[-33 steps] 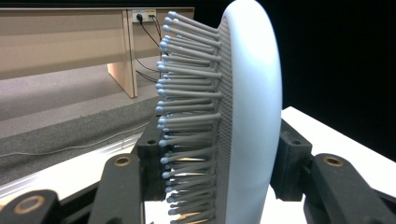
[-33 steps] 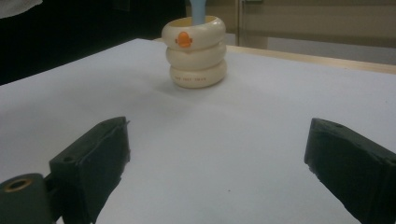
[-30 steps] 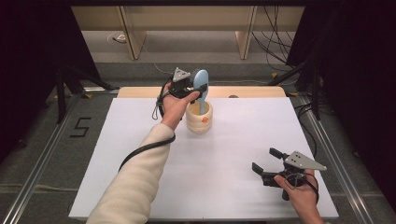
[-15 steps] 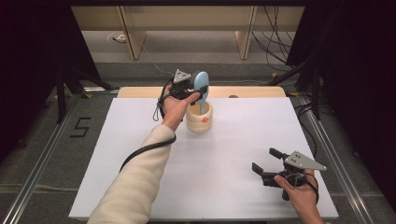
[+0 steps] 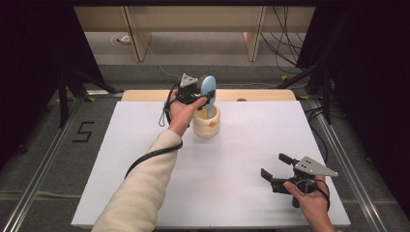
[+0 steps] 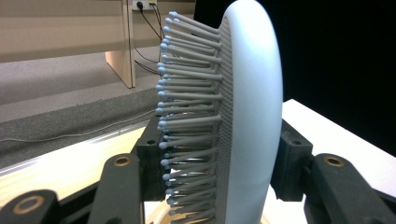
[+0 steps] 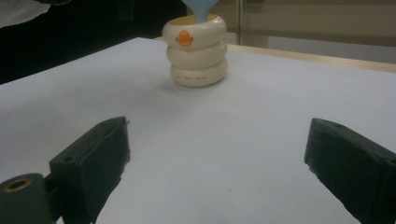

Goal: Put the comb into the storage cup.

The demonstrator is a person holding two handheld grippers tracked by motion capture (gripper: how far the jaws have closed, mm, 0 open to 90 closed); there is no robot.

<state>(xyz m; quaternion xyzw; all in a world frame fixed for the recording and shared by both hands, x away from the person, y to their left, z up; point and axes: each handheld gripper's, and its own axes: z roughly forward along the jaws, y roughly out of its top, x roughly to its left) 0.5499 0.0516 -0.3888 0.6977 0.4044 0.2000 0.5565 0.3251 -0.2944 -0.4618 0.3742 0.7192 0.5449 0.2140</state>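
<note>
High view: left gripper (image 5: 207, 98) pinches a pale blue bristled hairbrush (image 5: 208, 88) standing, apparently handle-down, in a cream ringed holder (image 5: 206, 122) near the table's (image 5: 145, 125) far edge; right gripper (image 5: 276, 168) spread.

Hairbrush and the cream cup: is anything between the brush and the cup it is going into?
Nothing visible. The left gripper is shut on the hairbrush, held upright with its handle already down inside the cup. The right gripper sits open, well off to the near side.
</note>
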